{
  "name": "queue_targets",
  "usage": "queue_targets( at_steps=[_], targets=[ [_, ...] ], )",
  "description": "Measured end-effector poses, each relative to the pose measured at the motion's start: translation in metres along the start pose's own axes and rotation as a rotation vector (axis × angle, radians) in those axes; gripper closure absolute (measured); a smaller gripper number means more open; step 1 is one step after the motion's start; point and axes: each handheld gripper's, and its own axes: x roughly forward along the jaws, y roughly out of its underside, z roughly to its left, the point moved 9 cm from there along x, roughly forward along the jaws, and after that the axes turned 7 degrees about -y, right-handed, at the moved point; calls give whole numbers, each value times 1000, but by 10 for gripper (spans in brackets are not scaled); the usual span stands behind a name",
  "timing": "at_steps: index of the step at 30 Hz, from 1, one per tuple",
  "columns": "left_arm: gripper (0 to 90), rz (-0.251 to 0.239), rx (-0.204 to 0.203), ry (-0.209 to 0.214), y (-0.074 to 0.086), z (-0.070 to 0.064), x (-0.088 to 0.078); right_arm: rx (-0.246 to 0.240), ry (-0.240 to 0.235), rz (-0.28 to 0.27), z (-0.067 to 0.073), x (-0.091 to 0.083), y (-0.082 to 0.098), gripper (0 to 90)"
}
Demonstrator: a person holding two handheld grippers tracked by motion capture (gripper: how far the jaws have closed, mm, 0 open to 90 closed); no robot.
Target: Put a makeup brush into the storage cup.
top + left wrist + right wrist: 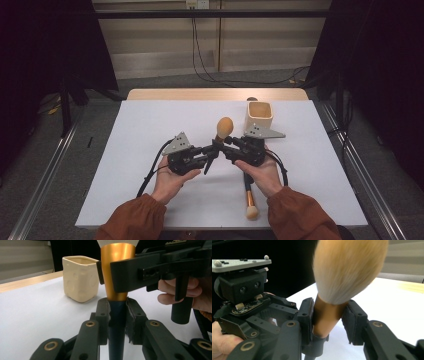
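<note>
1. We hold the makeup brush [223,128] upright at the middle of the bench [150,130]. The left gripper [117,312] has its fingers clamped tight on the dark blue handle.
2. The right gripper [329,317] brackets the gold ferrule; its fingers are narrowed nearly onto it, one pad touching, the other with a small gap.
3. We judge this a handover: finish the right grip squarely on the ferrule, below the bristles, before the left lets go.
4. The ferrule is smooth, tapered metal and could slip; the tan bristle head is soft and domed.
5. A cream, square-walled ceramic cup [259,115] stands at about two o'clock from the brush.
6. A second brush [249,200] lies on the bench at five o'clock.
</note>
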Motion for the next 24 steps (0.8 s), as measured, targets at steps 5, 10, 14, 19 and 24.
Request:
queue_targets(
  at_steps=[5,10,14,19,24],
  targets=[
    [745,10,2,1,2,-1,1,8,4,14,1,0,2,645],
    [744,11,-6,6,3,-2,2,-7,3,18,2,0,2,649],
    [742,12,-10,8,4,-1,3,-21,1,23,3,0,3,652],
    [730,23,-32,10,6,-1,3,-47,2,32,3,1,3,654],
    [653,42,-23,2,11,-2,6,-65,8,30,3,-1,1,655]
  ],
)
